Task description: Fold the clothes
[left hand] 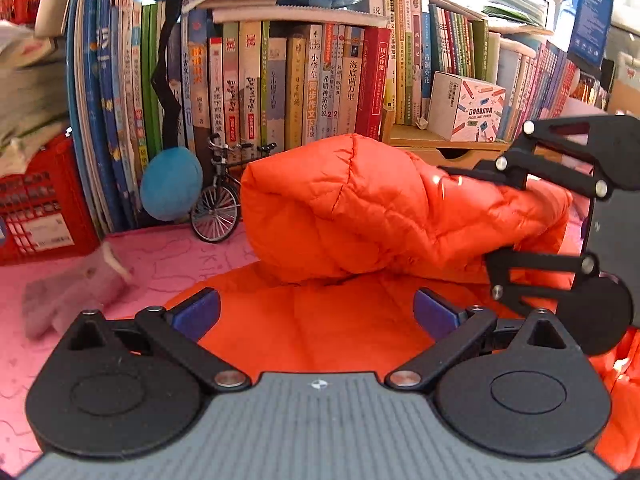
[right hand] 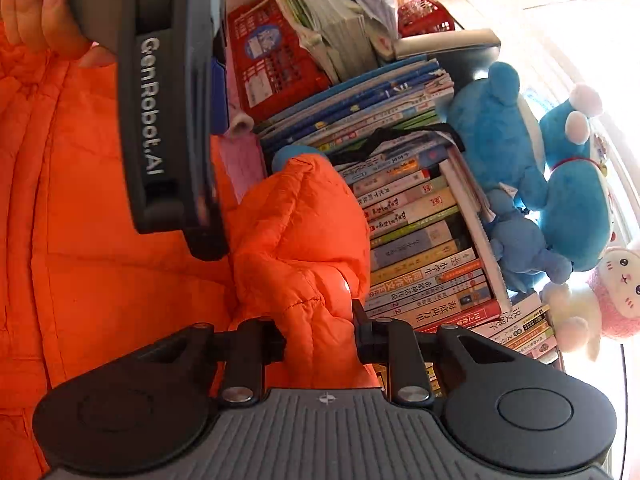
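Right claw (right hand: 320, 336) has its jaws drawn in tight on a bunched fold of the orange puffer jacket (right hand: 100, 240), the fabric squeezed between its fingers and bulging up in front of them. From the left wrist view the same right claw (left hand: 496, 220) shows at the right edge, turned on its side, gripping the puffy raised part of the jacket (left hand: 360, 208), which stands lifted off the rest of the garment. Left claw (left hand: 316, 312) hangs wide open above the flat quilted panel of the jacket, its blue pads (left hand: 200, 312) well apart and nothing between them. The jacket lies spread over a pink tabletop (left hand: 160, 256), with its lifted part near a row of upright books (left hand: 280, 80) at the back. A small model bicycle (left hand: 224, 196) stands just in front of the books, beside a round blue plush ball (left hand: 172, 184). A red plastic crate (left hand: 36, 208) sits at the left, and a pale, blurred piece of cloth (left hand: 72, 296) lies on the tabletop near it. In the right wrist view the left claw's body (right hand: 168, 120) crosses the upper left, held by a person's hand (right hand: 36, 16), and blue plush toys (right hand: 540, 168) lie along the top of the books.
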{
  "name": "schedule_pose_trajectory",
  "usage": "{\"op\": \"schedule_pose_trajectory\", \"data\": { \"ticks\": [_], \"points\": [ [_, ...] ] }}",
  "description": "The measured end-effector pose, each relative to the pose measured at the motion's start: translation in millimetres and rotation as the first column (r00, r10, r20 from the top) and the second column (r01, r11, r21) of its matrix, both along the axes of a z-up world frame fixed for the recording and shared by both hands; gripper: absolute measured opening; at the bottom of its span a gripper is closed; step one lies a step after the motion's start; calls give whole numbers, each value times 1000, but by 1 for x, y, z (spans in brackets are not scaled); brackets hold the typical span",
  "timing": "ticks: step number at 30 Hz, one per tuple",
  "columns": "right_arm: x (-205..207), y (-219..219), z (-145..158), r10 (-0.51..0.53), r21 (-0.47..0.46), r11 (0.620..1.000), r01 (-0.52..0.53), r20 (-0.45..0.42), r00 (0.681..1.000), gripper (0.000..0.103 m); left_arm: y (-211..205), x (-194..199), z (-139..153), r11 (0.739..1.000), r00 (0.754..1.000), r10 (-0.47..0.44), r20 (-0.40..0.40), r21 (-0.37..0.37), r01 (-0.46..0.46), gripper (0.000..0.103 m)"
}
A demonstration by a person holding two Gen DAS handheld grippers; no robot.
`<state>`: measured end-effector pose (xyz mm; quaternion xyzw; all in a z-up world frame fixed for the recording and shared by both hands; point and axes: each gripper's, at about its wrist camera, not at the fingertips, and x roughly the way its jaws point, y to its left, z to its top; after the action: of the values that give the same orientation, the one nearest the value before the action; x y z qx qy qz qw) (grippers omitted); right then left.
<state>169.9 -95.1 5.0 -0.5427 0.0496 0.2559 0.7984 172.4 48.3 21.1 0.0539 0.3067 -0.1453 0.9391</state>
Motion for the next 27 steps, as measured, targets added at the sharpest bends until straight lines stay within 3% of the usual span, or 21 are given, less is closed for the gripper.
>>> {"op": "schedule_pose_trajectory", "data": {
  "ticks": [3, 6, 9, 11, 13, 14, 16, 19, 21, 23, 26, 27],
  "points": [
    [-3, -12, 18, -58, 112, 992, 55, 28, 998, 18, -10, -20, 3, 998, 998, -43, 48, 57, 41, 103],
    [-9, -31, 45, -92, 261, 961, 88, 4, 996, 15, -23, -27, 5, 997, 996, -61, 60, 47, 58, 103],
    [-25, -51, 63, -92, 384, 919, 94, -23, 996, 13, -28, -28, 10, 1000, 998, 8, 65, 22, -9, 103],
    [-45, -60, 58, -68, 384, 921, 69, -16, 998, 13, -11, -39, 20, 993, 999, 23, 42, -118, -18, 103],
    [-65, -69, 50, -44, 358, 933, 40, 1, 999, 12, 13, -52, 30, 951, 1000, -26, 19, -307, 30, 103],
    [-76, -73, 45, -31, 343, 939, 25, 11, 999, 12, 26, -58, 34, 917, 998, -62, 12, -394, 61, 103],
    [-95, -77, 28, -7, 305, 952, -3, 31, 999, 12, 37, -64, 39, 880, 991, -127, -34, -465, 97, 103],
    [-115, -81, 14, 8, 283, 959, -23, 56, 998, 12, 32, -70, 32, 874, 980, -166, -107, -476, 97, 103],
    [-123, -83, 7, 12, 280, 960, -28, 61, 998, 12, 23, -73, 18, 856, 963, -215, -163, -506, 105, 103],
    [-127, -84, 4, 10, 285, 958, -27, 59, 998, 12, 16, -74, 0, 795, 932, -285, -226, -599, 97, 103],
    [-134, -86, 1, 11, 287, 957, -29, 66, 998, 12, 16, -70, -19, 663, 889, -372, -266, -746, 54, 103],
    [-138, -86, -1, 14, 284, 958, -34, 71, 997, 12, 18, -68, -23, 620, 886, -382, -264, -784, 34, 103]
  ]
}}
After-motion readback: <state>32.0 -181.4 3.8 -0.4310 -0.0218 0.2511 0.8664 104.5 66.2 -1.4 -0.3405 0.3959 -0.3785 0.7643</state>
